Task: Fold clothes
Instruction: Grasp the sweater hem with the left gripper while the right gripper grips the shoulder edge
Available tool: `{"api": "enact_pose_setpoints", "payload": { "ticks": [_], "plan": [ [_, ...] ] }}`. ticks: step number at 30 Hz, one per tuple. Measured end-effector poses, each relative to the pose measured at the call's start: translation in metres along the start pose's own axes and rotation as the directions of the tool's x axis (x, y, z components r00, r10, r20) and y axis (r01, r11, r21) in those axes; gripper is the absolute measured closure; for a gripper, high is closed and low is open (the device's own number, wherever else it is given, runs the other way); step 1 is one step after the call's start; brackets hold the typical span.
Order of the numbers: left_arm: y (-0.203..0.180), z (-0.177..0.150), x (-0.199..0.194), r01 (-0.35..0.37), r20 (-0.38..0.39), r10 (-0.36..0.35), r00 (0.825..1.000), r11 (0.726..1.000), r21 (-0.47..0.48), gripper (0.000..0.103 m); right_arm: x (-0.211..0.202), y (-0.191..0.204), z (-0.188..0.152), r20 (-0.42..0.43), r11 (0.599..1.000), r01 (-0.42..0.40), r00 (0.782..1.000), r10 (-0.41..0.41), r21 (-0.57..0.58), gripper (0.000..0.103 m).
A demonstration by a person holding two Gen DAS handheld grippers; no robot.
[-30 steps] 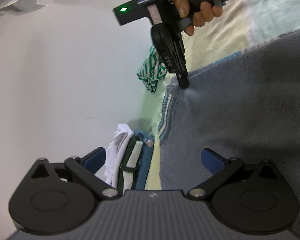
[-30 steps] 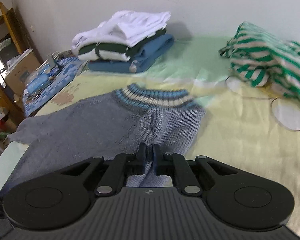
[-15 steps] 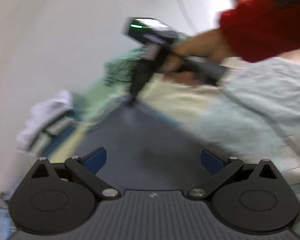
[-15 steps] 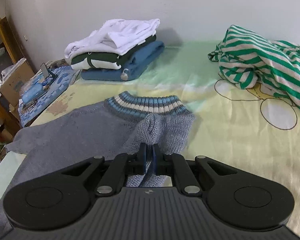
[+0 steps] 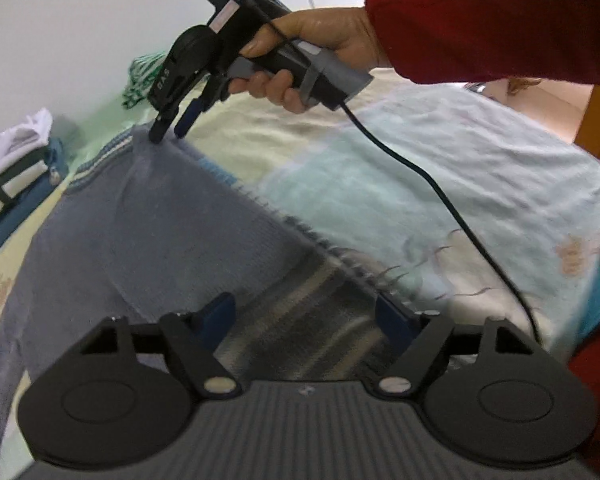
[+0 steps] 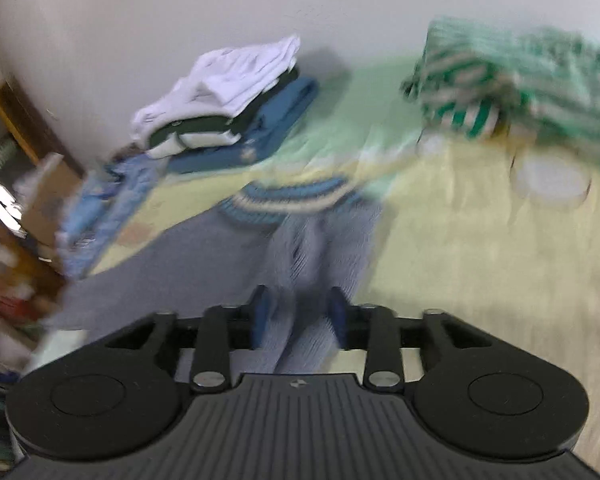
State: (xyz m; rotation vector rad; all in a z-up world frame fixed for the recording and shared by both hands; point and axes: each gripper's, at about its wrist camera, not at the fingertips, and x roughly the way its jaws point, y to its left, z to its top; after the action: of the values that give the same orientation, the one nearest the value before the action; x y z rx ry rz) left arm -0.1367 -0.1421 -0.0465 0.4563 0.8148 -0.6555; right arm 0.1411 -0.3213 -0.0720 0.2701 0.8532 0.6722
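Sweater point(image 5: 148, 216) beneath tilted right claw point(image 5: 168, 128)

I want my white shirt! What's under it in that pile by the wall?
Under the white shirt lies a dark green and white garment, then a folded blue one at the bottom, resting on the bedsheet. Anything tucked between them is hidden.

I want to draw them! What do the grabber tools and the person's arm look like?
Each gripper is black with blue pads on its jaws. The right gripper has a green light, a grey strap and a black cable. The sleeve is red.
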Motion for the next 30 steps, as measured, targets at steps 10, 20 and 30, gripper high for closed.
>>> {"api": "enact_pose_setpoints", "payload": {
  "ticks": [10,20,30],
  "plan": [
    [-0.023,0.002,0.016,0.074,-0.044,-0.075,0.996,0.997,-0.021,0.02,-0.03,0.021,-0.062,-0.117,0.994,-0.112,0.987,0.111,-0.001,0.075],
    [-0.008,0.004,0.011,0.096,-0.037,-0.101,0.994,0.988,-0.119,0.034,-0.041,0.019,-0.061,-0.056,0.991,-0.124,0.99,0.126,0.047,0.084],
    [-0.013,0.005,0.007,0.086,-0.027,-0.09,0.996,0.99,-0.115,0.082,-0.036,0.026,-0.069,-0.067,0.99,-0.138,0.988,0.14,0.035,0.099]
  ]
}}
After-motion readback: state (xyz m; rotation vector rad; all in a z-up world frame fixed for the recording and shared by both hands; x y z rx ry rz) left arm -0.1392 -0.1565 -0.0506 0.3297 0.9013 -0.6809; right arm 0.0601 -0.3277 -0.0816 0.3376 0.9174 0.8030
